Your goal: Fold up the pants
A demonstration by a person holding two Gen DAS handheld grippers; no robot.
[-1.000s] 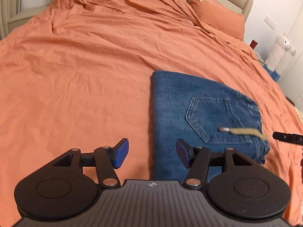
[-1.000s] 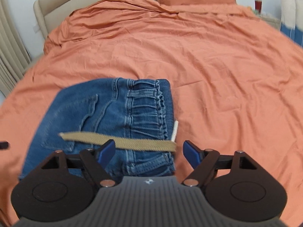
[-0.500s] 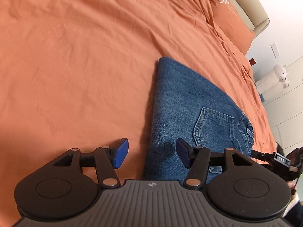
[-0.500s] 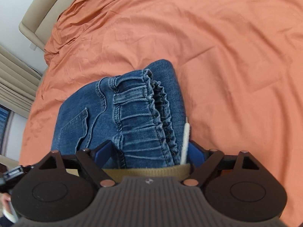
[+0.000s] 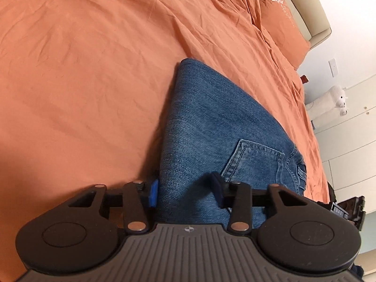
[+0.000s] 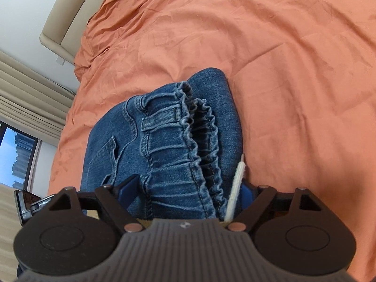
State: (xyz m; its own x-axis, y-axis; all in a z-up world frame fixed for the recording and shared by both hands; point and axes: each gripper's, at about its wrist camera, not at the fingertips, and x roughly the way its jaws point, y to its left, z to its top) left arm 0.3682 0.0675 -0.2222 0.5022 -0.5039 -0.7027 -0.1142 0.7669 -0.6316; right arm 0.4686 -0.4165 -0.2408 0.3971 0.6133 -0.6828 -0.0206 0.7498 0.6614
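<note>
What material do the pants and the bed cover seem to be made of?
The pants look like blue denim: a diagonal weave, faded patches, contrast stitching on the pocket, a gathered elastic waistband. The bed cover looks like matte woven cotton or a blend; fine sharp wrinkles suggest this, but the fibre cannot be told.

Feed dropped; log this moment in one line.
left gripper: open, straddling folded blue denim pants | right gripper: open, straddling waistband | orange bedsheet

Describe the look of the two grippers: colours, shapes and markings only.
The left gripper and the right gripper match: black linkage arms with copper-coloured rivets, two round black discs, a ribbed grey body bearing a small round emblem, and blue fingertips. No cables or sleeves show.
</note>
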